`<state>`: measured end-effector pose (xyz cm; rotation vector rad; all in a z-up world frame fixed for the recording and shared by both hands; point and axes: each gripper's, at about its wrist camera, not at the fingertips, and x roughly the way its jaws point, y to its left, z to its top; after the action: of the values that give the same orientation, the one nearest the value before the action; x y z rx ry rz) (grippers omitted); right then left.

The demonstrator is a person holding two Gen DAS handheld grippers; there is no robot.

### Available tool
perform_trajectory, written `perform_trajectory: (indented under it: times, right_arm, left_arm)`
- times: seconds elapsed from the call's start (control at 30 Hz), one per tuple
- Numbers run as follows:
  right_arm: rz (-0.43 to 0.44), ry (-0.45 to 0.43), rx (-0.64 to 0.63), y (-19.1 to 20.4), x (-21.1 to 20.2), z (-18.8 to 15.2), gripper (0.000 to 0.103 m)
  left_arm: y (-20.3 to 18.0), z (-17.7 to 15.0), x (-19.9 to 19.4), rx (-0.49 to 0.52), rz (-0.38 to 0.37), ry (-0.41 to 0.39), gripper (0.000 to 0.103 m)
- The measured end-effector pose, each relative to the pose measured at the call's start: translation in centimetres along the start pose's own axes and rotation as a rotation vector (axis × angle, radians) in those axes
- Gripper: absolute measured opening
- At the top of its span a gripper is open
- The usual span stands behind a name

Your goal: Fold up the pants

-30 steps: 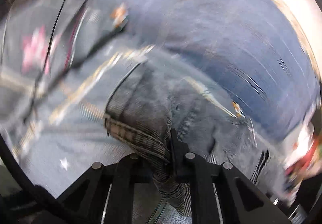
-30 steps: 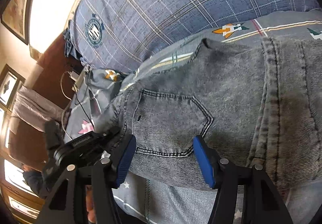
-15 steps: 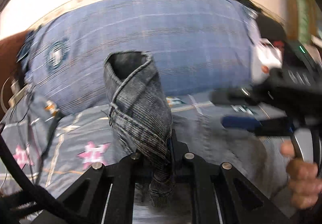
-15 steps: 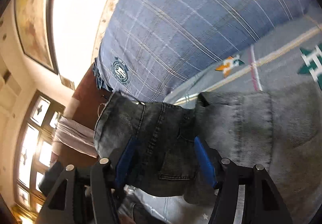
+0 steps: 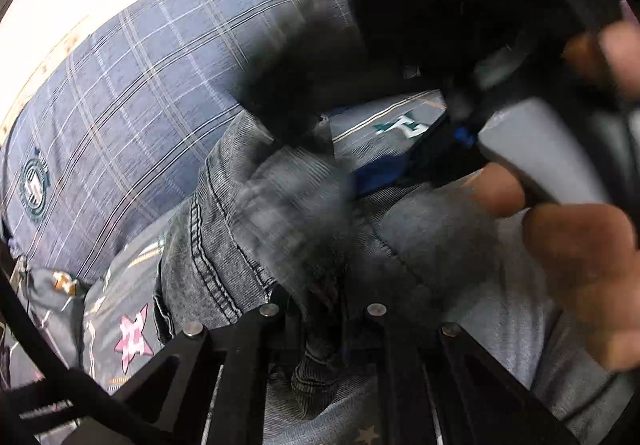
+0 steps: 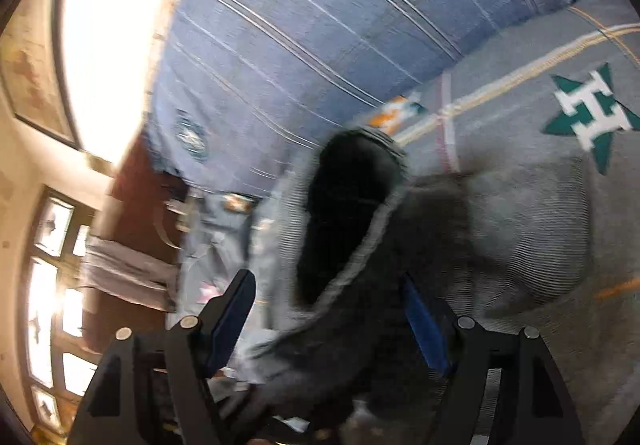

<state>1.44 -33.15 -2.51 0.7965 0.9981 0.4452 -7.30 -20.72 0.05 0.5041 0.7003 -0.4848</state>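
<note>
blue plaid pillow | grey star-print bedsheet | window

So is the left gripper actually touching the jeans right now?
Touching. In the left wrist view, the left gripper is pinched shut on a fold of the jeans, with denim bunched between its fingers.

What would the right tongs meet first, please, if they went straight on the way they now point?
Probably the grey jeans: a raised fold of them already stands between the open right tongs. Beyond it lie the patterned bedspread and the blue checked pillow, though blur makes depth uncertain.
</note>
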Motion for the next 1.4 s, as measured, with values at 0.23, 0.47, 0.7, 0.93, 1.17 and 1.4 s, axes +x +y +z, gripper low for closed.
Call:
perform_trajectory:
  times: [0.23, 0.47, 0.7, 0.93, 1.17, 1.4]
  right_arm:
    - [0.051, -0.124, -0.013, -0.2, -5.0, -0.4, 0.022]
    - [-0.093, -0.065, 0.215, -6.5, -3.3, -0.3, 0.025]
    - [-0.186, -0.142, 0.139, -4.7, -4.7, -0.5, 0.025]
    - [-0.094, -0.286, 0.023, -1.1, -7.8, -2.4, 0.041]
    - [-0.173, -0.204, 0.020, -1.2, -5.4, -2.6, 0.074]
    - [-0.176, -0.121, 0.090, -3.7, -3.6, -2.2, 0.015]
  left_arm:
    - [-0.3, 2.1, -1.8, -0.026, -0.116, -0.075, 0.020]
    - [2.8, 0.1, 0.9, -0.199, -0.444, 0.057, 0.051]
    - [8.6, -2.1, -3.7, -0.389, -0.514, -0.026, 0.065]
    - [12.1, -3.6, -2.8, -0.476, -0.400, 0.031, 0.065]
    - [7.6, -2.6, -1.1, -0.366, -0.392, 0.078, 0.065]
    - [5.8, -2.4, 0.7, -0.339, -0.434, 0.118, 0.065]
